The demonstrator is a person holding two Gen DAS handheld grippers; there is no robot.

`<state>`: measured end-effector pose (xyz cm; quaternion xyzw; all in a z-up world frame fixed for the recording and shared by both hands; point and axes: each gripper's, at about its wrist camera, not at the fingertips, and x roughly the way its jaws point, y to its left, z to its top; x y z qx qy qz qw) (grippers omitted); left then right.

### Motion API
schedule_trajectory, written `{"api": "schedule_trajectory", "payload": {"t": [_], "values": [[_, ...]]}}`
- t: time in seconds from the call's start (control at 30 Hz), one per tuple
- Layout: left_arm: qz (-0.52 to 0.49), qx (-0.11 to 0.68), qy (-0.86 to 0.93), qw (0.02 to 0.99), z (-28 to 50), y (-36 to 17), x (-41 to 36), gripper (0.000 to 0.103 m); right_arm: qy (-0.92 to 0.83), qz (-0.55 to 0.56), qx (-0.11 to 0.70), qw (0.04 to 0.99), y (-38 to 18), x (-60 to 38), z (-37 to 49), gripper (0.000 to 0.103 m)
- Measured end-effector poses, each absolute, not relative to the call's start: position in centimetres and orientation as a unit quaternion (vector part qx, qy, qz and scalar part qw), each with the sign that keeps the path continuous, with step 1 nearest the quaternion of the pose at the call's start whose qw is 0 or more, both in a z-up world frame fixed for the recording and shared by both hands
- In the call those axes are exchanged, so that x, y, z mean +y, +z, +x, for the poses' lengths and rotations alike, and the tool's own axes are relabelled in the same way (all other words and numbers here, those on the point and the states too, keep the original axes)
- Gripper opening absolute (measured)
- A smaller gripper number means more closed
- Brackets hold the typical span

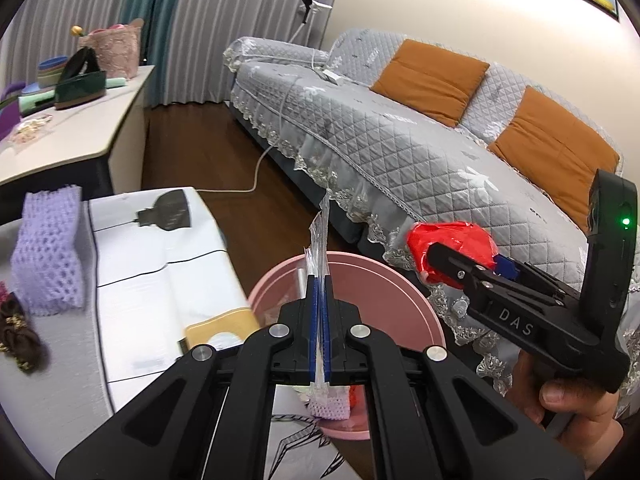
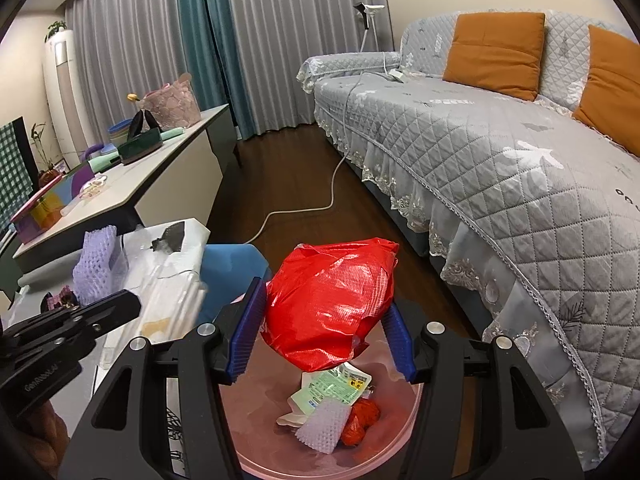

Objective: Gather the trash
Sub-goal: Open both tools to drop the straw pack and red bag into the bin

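Home living room — quilted sofa, orange cushions, curtains, wood floor

Left claw pinched on clear plastic wrapper above pink bin.

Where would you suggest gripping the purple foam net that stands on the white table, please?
Grip the purple foam net across its narrow upper part, coming from above. It stands upright with its top free, and its soft mesh should squash between the pads.
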<state>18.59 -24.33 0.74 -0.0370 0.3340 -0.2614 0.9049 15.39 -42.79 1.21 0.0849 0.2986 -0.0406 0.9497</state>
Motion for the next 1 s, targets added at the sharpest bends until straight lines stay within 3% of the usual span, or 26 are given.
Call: {"api": "schedule_trajectory", "payload": {"t": [0.27, 0.33, 0.4, 1.0], "values": [[-0.024, 0.346, -0.272, 0.898, 19.9, -0.4, -26.3, 0.002, -0.048, 0.078, 0.311, 0.946, 0.5, -43.2, 15.9, 0.058], [-0.022, 0.349, -0.27, 0.897, 20.0, -0.6, -26.5, 0.01, -0.054, 0.07, 0.317, 0.944, 0.2, -43.1, 16.1, 0.063], [-0.026, 0.35, -0.266, 0.898, 20.0, -0.8, -26.2, 0.027, -0.058, 0.066, 0.315, 0.945, 0.1, -43.1, 16.1, 0.069], [-0.017, 0.333, -0.233, 0.914, 16.6, 1.9, -21.0, 0.028, -0.051, 0.057, 0.309, 0.948, 0.7, -41.5, 15.5, 0.07]]}}
